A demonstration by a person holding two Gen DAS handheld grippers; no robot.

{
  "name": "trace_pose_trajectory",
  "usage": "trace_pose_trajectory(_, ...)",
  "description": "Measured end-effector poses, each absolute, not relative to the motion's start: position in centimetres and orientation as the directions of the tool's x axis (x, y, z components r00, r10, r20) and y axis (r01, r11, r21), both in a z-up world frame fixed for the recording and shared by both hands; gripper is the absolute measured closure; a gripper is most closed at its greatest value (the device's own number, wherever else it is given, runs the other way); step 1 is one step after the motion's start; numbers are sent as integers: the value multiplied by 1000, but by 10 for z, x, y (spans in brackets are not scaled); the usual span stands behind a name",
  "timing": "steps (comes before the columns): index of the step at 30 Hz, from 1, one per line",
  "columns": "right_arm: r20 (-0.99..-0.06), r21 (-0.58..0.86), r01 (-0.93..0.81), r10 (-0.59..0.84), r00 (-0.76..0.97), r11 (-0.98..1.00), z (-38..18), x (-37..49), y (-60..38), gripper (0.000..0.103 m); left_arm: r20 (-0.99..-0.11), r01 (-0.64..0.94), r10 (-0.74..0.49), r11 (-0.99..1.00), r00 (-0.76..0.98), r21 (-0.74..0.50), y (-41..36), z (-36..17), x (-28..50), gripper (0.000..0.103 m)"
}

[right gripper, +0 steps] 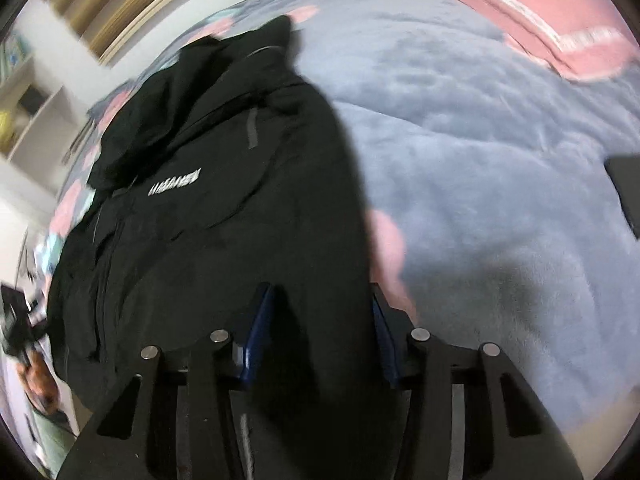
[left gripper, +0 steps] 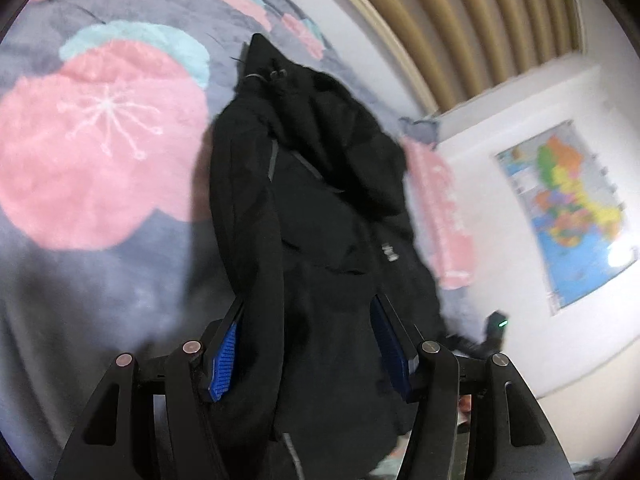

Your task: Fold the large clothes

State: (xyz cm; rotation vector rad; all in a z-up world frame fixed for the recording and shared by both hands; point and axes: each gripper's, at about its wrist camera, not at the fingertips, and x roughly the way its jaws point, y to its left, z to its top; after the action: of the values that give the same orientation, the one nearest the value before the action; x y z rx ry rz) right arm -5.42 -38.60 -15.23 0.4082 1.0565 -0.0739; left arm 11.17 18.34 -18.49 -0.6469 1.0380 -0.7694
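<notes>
A black hooded jacket (left gripper: 320, 208) hangs from both grippers over a bed; it also shows in the right wrist view (right gripper: 224, 200), with a white logo on the chest. My left gripper (left gripper: 308, 320) has its blue-padded fingers (left gripper: 224, 356) around a thick bunch of the jacket's lower edge. My right gripper (right gripper: 320, 312) likewise holds a bunch of the black fabric between its fingers (right gripper: 256, 332). The fabric hides both gripper tips. The hood end rests on the bed, away from both grippers.
The bed carries a grey plush blanket (left gripper: 100, 264) with pink flowers (left gripper: 100, 148); it also shows in the right wrist view (right gripper: 480, 160). A pink pillow (right gripper: 540, 20) lies at the far end. A wall map (left gripper: 568, 208), a slatted headboard (left gripper: 460, 20) and shelves (right gripper: 28, 92) stand around.
</notes>
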Motion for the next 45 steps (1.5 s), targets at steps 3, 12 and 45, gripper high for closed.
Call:
trace_pose_trajectory(3, -844, 308, 180, 181, 505, 934, -141, -62, -368, 56, -512, 252, -806, 584, 298, -772, 179, -184, 104, 42)
trace_pose_trajectory(12, -862, 341, 152, 245, 444, 928, -156, -94, -361, 56, -674, 283, -706, 707, 218, -649, 168, -202, 55, 43)
trace_pose_trajectory(45, -644, 521, 11, 385, 661, 853, -61, -54, -391, 86, -415, 418, -776, 614, 475, -670, 160, -87, 97, 93)
